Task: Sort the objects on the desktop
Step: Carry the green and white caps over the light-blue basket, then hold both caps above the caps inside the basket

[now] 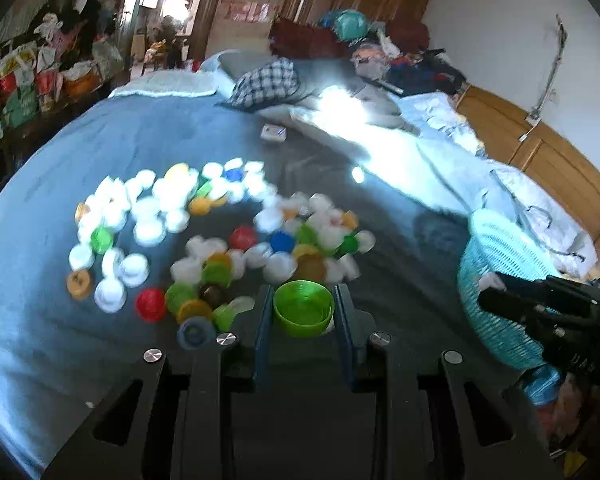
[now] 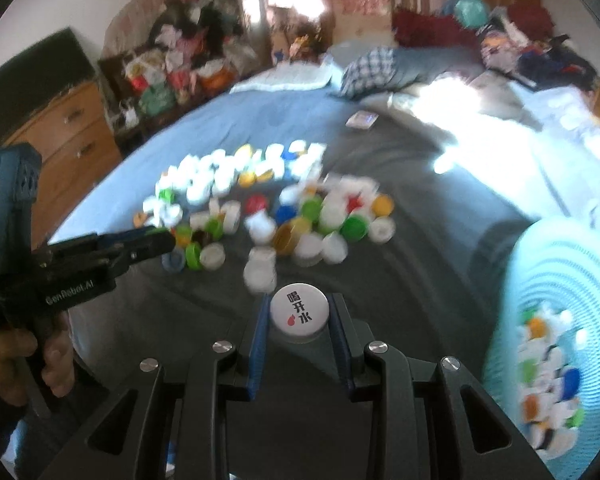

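Observation:
Several bottle caps (image 1: 220, 236) in white, green, red, yellow and blue lie scattered on the blue-grey bedspread (image 1: 100, 152). My left gripper (image 1: 303, 304) is shut on a green cap (image 1: 303, 308), hollow side up, lifted above the pile. My right gripper (image 2: 299, 312) is shut on a white cap (image 2: 298, 311) with black characters and a red drop on top. The cap pile (image 2: 284, 208) lies ahead of it. The left gripper (image 2: 156, 242) shows at the left of the right wrist view, held by a hand (image 2: 4, 360). The right gripper (image 1: 496, 292) shows in front of the basket.
A turquoise mesh basket (image 2: 560, 280) stands at the right and holds several caps (image 2: 548, 376). The same basket (image 1: 496, 264) sits at the right of the left wrist view. A small white box (image 1: 273, 133) lies farther up the bed, with a checked pillow (image 1: 266, 82) and clothes behind.

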Demonstrator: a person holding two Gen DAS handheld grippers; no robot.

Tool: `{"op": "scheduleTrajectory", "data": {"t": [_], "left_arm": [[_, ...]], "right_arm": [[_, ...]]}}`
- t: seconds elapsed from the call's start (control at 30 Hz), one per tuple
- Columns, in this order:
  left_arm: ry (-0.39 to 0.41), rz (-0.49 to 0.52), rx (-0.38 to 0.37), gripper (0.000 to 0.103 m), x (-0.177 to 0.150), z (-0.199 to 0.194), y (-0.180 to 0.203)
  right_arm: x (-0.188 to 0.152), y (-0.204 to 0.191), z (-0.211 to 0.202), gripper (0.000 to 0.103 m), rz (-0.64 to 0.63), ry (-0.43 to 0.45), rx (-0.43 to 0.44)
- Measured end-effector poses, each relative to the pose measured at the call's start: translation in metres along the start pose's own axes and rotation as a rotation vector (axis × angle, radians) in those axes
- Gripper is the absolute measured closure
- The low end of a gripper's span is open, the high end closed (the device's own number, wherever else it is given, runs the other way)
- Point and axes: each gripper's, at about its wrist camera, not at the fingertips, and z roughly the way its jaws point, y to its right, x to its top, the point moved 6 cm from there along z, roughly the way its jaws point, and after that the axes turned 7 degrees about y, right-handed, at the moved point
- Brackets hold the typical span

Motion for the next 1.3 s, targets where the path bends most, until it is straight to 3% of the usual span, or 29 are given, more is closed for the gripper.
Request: {"op": "scheduleTrajectory", "data": {"t": [0.33,0.67,0.87,1.0,1.13,1.3], "left_arm": [[0.036,0.101,-0.105,0.078,0.044,0.005,0.089],[0.014,0.229,-0.228,0.078,0.066,0.023,0.207],[-0.060,0.305,-0.250,0.078,0.065,0.040,0.265],[-0.174,0.358,-0.268,0.078,0.050,0.060,0.293],[-0.265,0.391,-0.267,0.078,0.034,0.075,0.305],[-0.291,0.423,-0.250,0.078,0.023,0.081,0.312]], "right_arm": [[0.037,0.068,-0.083,0.071,0.057,0.146,-0.176],[0.037,0.136,-0.137,0.071,0.149,0.192,-0.322],[0.032,0.170,-0.150,0.071,0.197,0.163,-0.376],[0.024,0.191,-0.147,0.071,0.246,0.115,-0.376],[0.012,0.207,-0.143,0.071,0.302,0.070,-0.363],[0.001,0.212,-0.143,0.071,0.314,0.050,-0.361]]}}
